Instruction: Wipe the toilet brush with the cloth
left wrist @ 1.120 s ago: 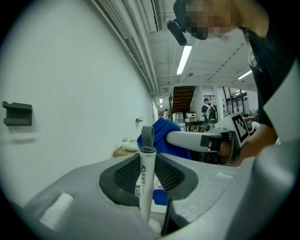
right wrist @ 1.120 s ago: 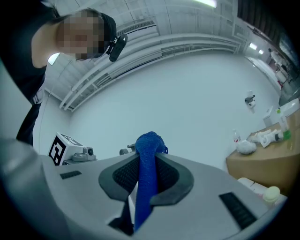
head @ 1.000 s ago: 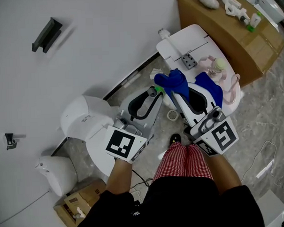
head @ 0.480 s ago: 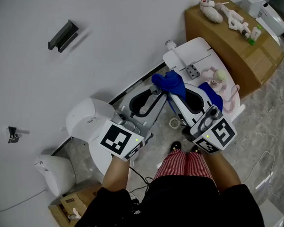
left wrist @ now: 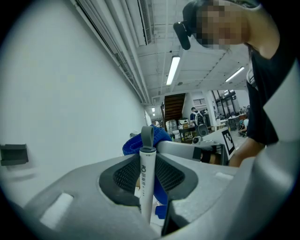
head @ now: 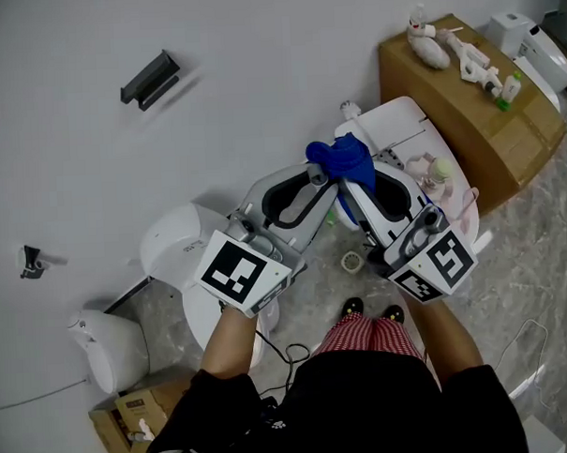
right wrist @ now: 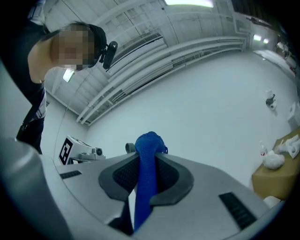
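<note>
The toilet brush's white handle (left wrist: 146, 185) with a grey loop on top stands upright between the pads of my left gripper (left wrist: 146, 164), which is shut on it. Its bristle end is hidden. My right gripper (right wrist: 146, 171) is shut on a blue cloth (right wrist: 146, 164), whose bunched top sits against the handle's loop (right wrist: 130, 148). In the head view the left gripper (head: 316, 180) and right gripper (head: 350, 186) meet tip to tip under the blue cloth (head: 342, 159), held up near the white wall.
A white toilet (head: 176, 242) stands below left of the grippers. A white fixture (head: 401, 120) and a cardboard box (head: 475, 100) with toys lie to the right. A small round brush holder (head: 352, 261) sits on the floor. A black bracket (head: 150, 79) hangs on the wall.
Both grippers have risen together, carrying the brush and the cloth up. The cloth stays bunched at the handle's top, and both grips are unchanged.
</note>
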`<control>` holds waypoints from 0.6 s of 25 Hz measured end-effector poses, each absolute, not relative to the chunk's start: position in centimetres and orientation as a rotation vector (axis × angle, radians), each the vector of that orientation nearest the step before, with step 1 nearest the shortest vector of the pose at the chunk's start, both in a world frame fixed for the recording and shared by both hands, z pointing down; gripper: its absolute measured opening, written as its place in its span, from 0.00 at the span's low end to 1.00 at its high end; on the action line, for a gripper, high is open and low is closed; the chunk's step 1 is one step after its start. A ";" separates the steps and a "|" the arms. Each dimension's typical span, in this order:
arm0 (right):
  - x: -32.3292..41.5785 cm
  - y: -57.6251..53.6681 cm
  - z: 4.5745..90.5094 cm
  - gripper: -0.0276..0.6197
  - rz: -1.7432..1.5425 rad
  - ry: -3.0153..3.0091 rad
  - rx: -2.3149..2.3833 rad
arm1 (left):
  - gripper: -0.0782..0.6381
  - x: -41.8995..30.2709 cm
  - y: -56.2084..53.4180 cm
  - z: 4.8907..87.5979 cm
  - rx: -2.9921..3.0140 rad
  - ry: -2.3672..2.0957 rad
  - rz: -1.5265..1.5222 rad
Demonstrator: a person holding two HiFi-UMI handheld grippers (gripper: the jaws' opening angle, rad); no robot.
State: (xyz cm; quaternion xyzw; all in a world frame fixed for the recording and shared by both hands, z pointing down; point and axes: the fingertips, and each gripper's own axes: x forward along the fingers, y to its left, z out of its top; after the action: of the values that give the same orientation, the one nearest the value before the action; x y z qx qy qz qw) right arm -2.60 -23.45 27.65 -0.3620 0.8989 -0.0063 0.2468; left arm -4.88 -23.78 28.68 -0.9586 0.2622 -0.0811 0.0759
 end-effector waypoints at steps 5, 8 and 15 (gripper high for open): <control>-2.7 -22.8 25.0 0.14 0.041 2.451 -0.943 | 0.25 -4.8 -23.2 26.4 -2.857 0.779 -0.207; -2.6 -22.5 23.7 0.14 0.068 2.450 -0.925 | 0.25 -4.7 -23.0 25.1 -2.850 0.774 -0.187; -2.4 -22.0 21.1 0.14 0.113 2.448 -0.887 | 0.25 -4.5 -22.4 22.5 -2.835 0.760 -0.159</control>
State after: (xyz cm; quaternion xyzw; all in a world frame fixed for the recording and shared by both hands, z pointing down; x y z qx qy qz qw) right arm -2.39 -21.97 21.08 -0.3282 0.9058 0.0418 0.2647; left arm -4.55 -22.45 22.48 -0.9595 0.2572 -0.0537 0.1011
